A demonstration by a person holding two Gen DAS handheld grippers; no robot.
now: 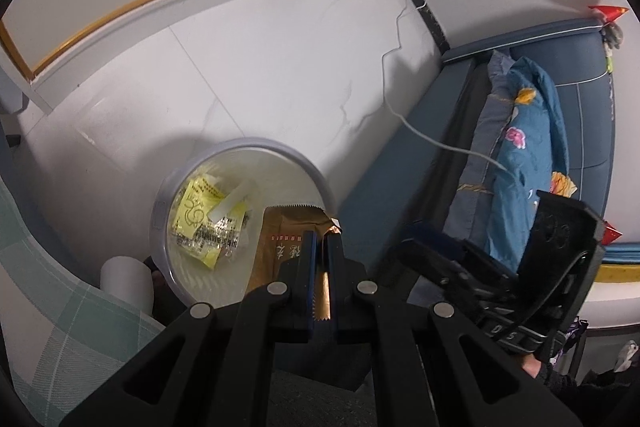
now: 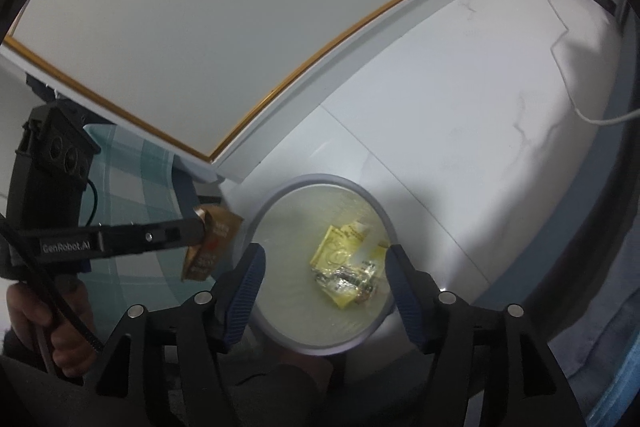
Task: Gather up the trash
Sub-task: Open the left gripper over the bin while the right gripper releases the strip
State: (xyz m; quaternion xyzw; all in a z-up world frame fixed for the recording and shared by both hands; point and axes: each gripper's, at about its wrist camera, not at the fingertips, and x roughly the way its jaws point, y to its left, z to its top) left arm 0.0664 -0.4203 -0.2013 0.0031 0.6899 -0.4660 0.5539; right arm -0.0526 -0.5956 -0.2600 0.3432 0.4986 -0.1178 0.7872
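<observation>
Your left gripper [image 1: 320, 247] pinched the brown wrapper [image 1: 280, 239] beside the bin [image 2: 376, 203] rim; your right gripper [image 2: 324, 267], low in frame, gaped empty. Centre it first.

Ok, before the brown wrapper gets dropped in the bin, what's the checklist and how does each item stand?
1. Left gripper shut on the brown wrapper: ok, pinched between the pads.
2. Wrapper over the bin mouth: not ok. In the right wrist view it hangs beside the rim, over the checked cloth; the left wrist view only shows it overlapping the rim.
3. Right gripper empty: ok, jaws apart, nothing between them.
4. Room in the bin: ok, only yellow wrappers on the bottom.
5. Bin upright: ok, mouth faces up.
6. White cable clear of the bin: ok.
</observation>
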